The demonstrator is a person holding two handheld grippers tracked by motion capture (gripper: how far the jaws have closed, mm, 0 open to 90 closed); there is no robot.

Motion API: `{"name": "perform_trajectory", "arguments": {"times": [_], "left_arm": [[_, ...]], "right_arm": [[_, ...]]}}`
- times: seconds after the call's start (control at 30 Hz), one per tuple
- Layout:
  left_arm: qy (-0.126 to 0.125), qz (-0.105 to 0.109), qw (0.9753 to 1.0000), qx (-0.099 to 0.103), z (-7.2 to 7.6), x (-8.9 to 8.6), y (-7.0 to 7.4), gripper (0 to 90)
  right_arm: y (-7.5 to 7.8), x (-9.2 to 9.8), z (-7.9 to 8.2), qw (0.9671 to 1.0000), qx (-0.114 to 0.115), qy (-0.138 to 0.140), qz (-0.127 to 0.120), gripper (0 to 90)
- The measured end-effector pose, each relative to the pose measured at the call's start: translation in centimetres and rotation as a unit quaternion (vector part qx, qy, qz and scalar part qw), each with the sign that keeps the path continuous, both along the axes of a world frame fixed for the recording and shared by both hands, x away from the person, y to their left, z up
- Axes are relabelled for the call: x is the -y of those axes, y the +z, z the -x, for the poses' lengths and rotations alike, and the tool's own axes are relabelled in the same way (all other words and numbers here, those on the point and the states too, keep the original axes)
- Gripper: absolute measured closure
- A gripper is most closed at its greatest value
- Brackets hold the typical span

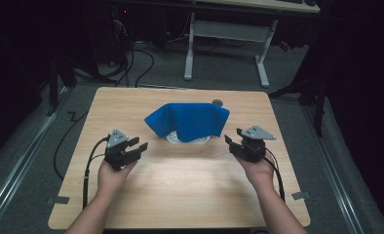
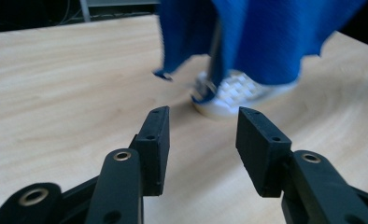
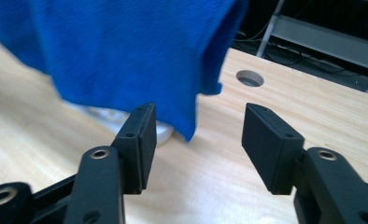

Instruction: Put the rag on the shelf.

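A: Count? 
B: One blue cloth (image 1: pixel 187 121), draped over one white basket-like dish (image 2: pixel 233 93), on one table (image 1: pixel 180 185). 
A: Grippers? 
B: Two. Left gripper (image 2: pixel 203 135) jaws wide apart, holding nothing; dish just ahead of them. Right gripper (image 3: pixel 198 135) same, cloth hanging ahead of its left jaw.

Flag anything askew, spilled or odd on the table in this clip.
The blue cloth is draped unevenly over a white woven-patterned object, hiding most of it; what that object is cannot be told. Nothing looks spilled or damaged. The left tool and right tool are open, short of the cloth.
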State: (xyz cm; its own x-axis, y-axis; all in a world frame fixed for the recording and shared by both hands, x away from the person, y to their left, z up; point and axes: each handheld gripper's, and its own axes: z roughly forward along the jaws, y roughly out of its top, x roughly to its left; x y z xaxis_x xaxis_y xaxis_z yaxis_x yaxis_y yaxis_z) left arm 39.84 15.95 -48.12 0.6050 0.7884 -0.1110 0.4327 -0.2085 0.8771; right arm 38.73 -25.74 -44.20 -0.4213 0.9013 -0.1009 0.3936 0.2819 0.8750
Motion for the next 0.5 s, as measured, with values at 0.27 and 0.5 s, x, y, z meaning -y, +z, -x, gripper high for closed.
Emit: {"name": "perform_trajectory", "arguments": {"times": [0.27, 0.5], "left_arm": [[-0.03, -0.026, 0.9991, -0.011, 3.9, 0.6, -0.9, 53.1], [-0.031, 0.001, 0.9995, -0.009, 8.0, 1.8, -2.7, 52.0]], "right_arm": [[-1.5, -1.1, 5.1, 0.9995, 0.018, 0.012, 0.022, 43.0], [-3.5, -2.1, 8.8, 0.9998, -0.01, 0.01, -0.011, 41.1]]}}
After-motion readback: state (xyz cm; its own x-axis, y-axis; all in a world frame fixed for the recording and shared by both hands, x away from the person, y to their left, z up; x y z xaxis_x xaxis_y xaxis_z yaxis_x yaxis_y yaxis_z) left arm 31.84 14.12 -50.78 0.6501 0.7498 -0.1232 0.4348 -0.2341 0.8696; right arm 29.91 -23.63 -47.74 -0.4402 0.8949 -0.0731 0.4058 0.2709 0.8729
